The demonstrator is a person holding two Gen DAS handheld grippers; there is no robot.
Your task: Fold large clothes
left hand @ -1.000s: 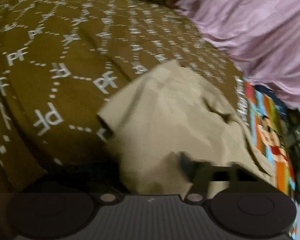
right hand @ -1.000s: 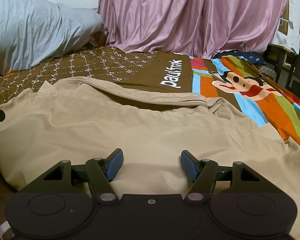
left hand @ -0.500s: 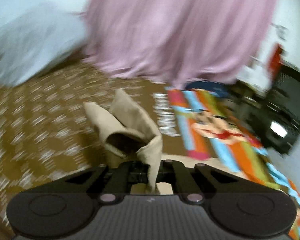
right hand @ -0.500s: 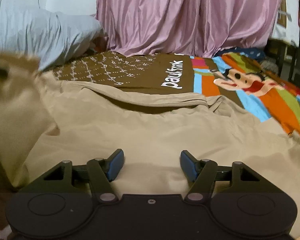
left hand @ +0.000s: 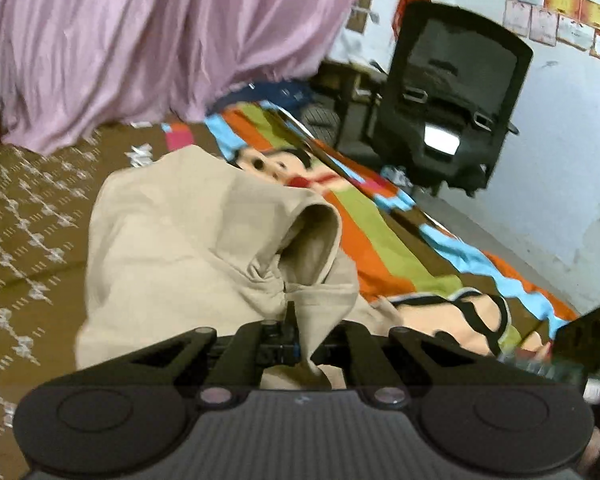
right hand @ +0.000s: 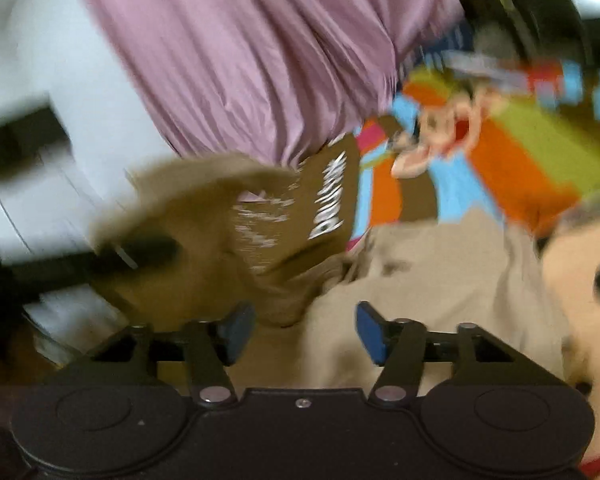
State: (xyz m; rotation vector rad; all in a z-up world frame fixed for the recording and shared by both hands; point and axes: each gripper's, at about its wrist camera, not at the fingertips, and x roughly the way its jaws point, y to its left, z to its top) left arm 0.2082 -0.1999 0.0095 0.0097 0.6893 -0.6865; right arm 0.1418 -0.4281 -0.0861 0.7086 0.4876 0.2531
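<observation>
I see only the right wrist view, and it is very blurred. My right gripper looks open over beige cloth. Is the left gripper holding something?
Observer: Yes. In the left wrist view the left gripper is shut on a bunched fold of the beige garment.
Operator: Where does that cloth lie?
Observer: It is draped toward the brown patterned part of the bedsheet, with the colourful striped part on its other side.
Operator: Is anything standing beyond the bed?
Observer: A black office chair stands past the striped end, near the wall. Your right gripper is indeed open.
</observation>
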